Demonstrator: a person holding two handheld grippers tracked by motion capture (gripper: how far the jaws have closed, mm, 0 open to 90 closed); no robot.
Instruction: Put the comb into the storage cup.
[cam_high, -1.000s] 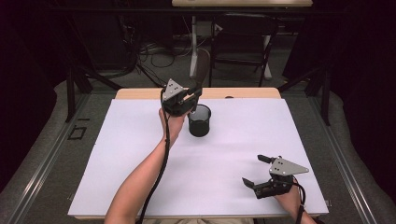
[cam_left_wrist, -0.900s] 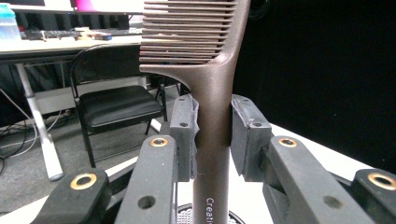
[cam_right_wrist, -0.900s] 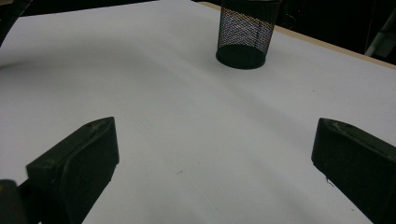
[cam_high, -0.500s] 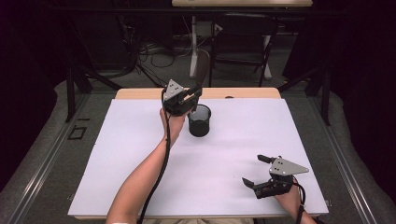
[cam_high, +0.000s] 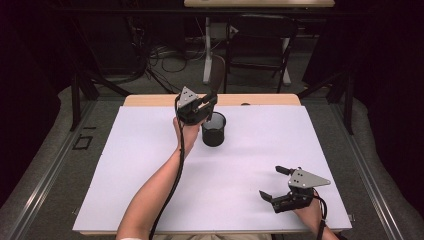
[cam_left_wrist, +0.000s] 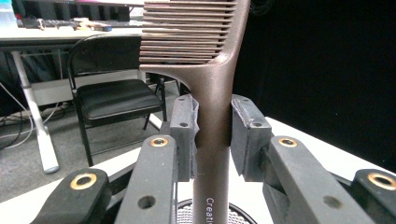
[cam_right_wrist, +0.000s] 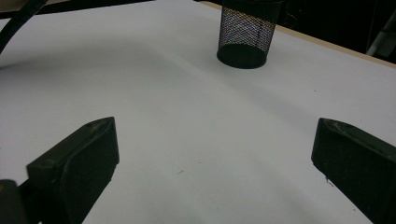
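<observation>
Comb (cam_left_wrist: 212, 70): brown plastic, looks light, stiff & a bit slick, so I'd grip the handle, not the thin teeth.

High view: left gripper (cam_high: 204, 106) held above the black mesh cup (cam_high: 214, 129) at table's far edge; right gripper (cam_high: 280, 184) rests near the front, jaws spread, nothing in them.

Left gripper view: pads (cam_left_wrist: 184, 135) pinch comb's handle, upright, teeth up; cup rim directly below.

Right gripper view: jaws wide apart, cup well off.
</observation>
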